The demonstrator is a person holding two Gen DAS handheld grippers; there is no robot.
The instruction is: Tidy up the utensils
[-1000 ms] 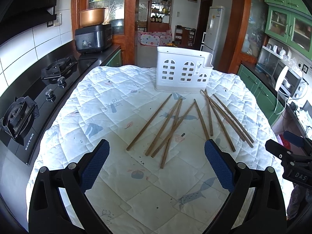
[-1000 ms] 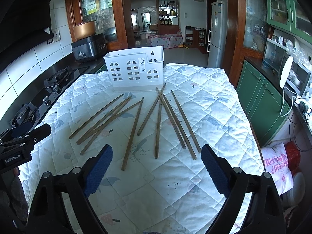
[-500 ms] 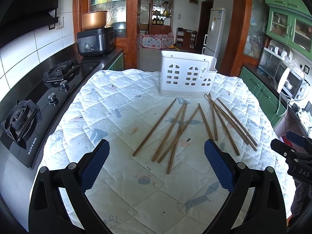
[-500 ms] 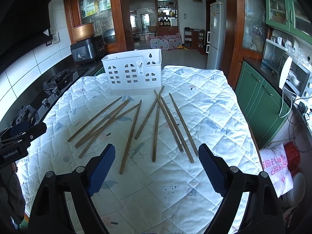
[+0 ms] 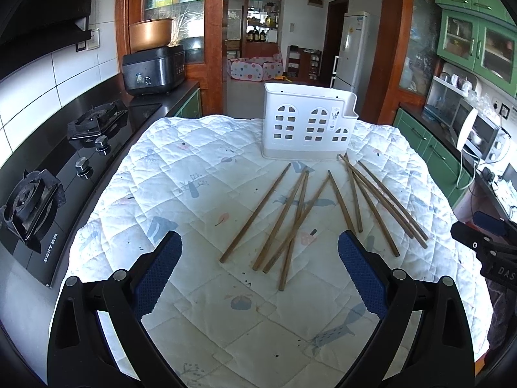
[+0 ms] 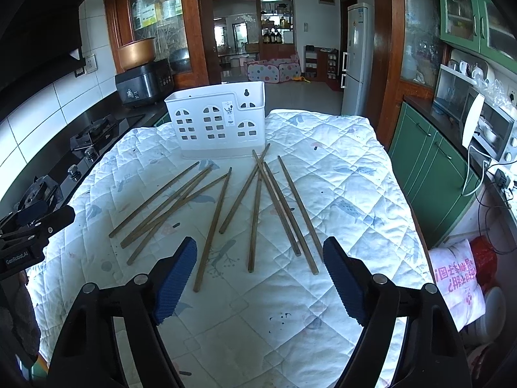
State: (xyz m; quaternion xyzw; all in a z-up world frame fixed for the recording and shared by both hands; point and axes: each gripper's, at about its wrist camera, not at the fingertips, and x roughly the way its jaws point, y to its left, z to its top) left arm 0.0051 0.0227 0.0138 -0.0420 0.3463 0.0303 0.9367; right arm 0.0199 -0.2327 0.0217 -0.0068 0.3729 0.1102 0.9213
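Several brown wooden chopsticks [image 5: 300, 213] lie scattered flat on the white quilted cloth [image 5: 200, 194], fanned out in front of a white plastic utensil holder [image 5: 307, 126] that stands upright at the table's far side. The chopsticks [image 6: 255, 210] and the holder [image 6: 216, 123] also show in the right wrist view. My left gripper [image 5: 258, 271] is open and empty, hovering short of the near ends of the chopsticks. My right gripper [image 6: 258, 274] is open and empty above the near ends of the middle chopsticks. Each gripper shows at the edge of the other's view.
A black gas hob [image 5: 42, 190] runs along the table's left side, with a black cooker [image 5: 153, 68] behind it. Green cabinets [image 6: 433, 168] and a toaster oven [image 6: 491, 129] stand to the right. A red-and-white bag [image 6: 458, 278] lies on the floor at right.
Both grippers have drawn back and tilted up a little, so the chopsticks and holder sit lower in view. Both stay open. The chopsticks have not moved.
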